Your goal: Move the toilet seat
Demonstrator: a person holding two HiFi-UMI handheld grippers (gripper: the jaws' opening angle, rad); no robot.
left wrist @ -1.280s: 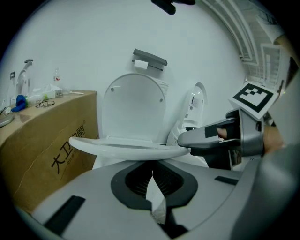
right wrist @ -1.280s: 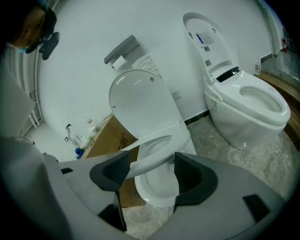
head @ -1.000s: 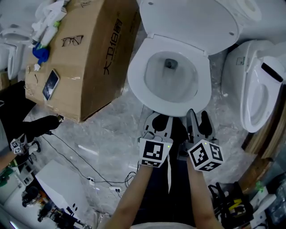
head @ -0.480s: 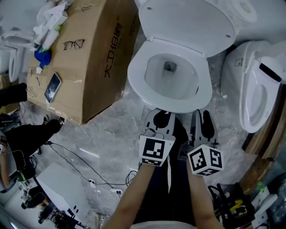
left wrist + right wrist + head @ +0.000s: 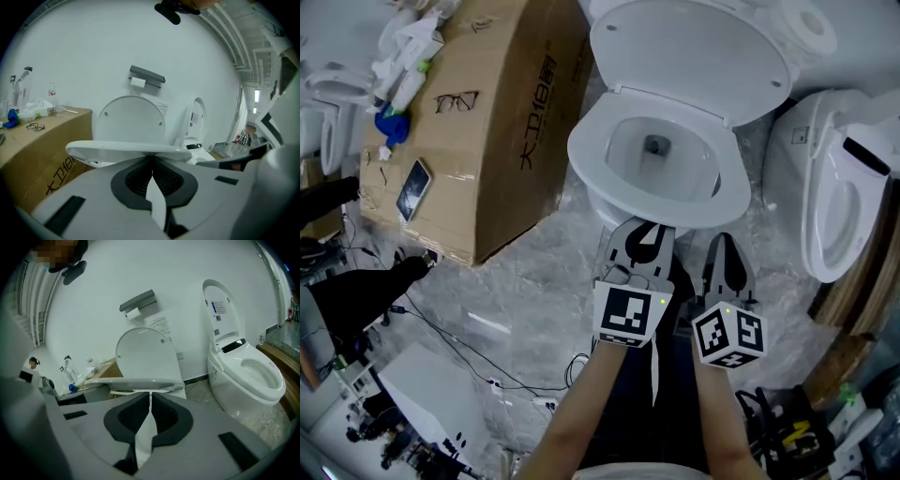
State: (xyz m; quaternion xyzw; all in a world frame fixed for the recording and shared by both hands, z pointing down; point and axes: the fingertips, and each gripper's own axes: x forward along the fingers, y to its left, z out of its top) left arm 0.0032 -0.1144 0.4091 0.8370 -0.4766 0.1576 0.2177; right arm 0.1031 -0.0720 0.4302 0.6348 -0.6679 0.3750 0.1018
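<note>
My left tool (image 5: 644,233) was shut, tips under the toilet seat (image 5: 587,157). My right tool (image 5: 723,241) had just closed, empty.

The toilet seat (image 5: 584,157) is a white, glossy oval ring at the scene's centre, hinged at its far end, its near edge tilted slightly up off the bowl (image 5: 623,155).
</note>
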